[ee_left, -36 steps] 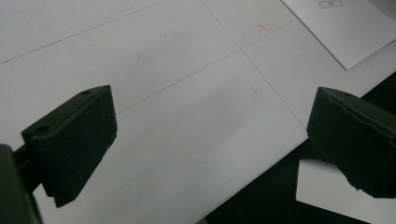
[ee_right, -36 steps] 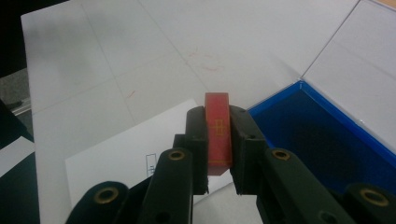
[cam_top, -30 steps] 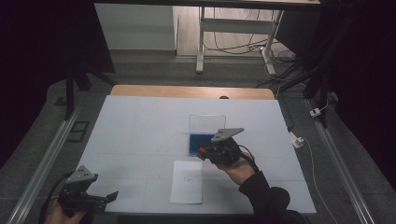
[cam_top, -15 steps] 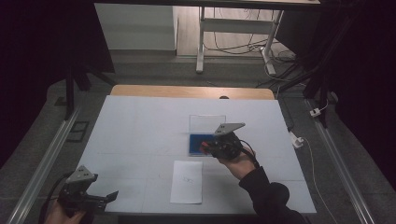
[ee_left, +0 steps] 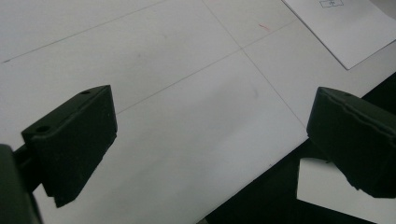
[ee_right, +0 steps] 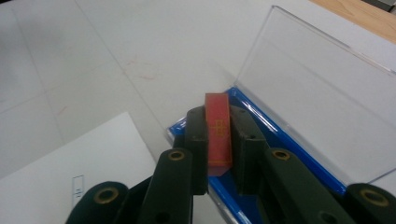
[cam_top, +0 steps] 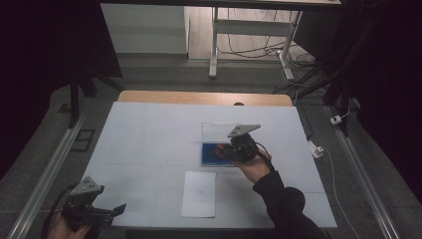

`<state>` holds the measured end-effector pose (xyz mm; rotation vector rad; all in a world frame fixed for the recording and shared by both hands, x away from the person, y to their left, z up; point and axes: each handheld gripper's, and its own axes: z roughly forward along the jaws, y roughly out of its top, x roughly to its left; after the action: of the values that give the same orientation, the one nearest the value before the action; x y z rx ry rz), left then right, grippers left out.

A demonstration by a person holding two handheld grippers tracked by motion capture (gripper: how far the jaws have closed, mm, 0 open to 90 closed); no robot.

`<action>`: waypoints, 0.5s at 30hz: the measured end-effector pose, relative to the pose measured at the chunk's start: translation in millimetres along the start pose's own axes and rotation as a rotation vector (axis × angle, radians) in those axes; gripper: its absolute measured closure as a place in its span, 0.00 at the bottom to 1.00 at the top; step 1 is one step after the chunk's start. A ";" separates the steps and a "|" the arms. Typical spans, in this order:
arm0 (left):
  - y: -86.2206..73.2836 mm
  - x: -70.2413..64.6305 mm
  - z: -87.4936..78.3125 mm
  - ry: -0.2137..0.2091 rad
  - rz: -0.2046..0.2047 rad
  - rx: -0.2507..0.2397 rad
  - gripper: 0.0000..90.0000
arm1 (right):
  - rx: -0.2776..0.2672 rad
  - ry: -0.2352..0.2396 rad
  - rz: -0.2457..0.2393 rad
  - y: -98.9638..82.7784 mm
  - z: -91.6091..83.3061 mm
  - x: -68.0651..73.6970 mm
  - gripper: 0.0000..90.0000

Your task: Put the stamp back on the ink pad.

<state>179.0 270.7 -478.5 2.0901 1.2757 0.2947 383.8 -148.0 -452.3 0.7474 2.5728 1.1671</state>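
Right gripper: fingers closed tight on a thin red block, held on edge between the pads, its far end poking past the fingertips. Just beyond and below the fingers sits a blue tray with a clear lid standing open behind it. White paper sheet lies beside the fingers on the counter.

Left gripper: fingers wide apart, nothing between them, over the counter's near edge.

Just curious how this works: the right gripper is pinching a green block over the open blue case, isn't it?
Not quite: the block is red, not green. The right gripper view shows the right gripper pinching it over the open blue case.
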 end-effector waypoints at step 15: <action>-0.2 0.2 -0.1 -0.002 -0.003 -0.001 0.02 | 0.033 -0.049 0.008 5.2 20.5 -17.0 0.88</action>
<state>178.9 271.0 -478.5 2.0873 1.2767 0.2919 408.1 -141.0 -462.1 0.7849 2.5570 1.0965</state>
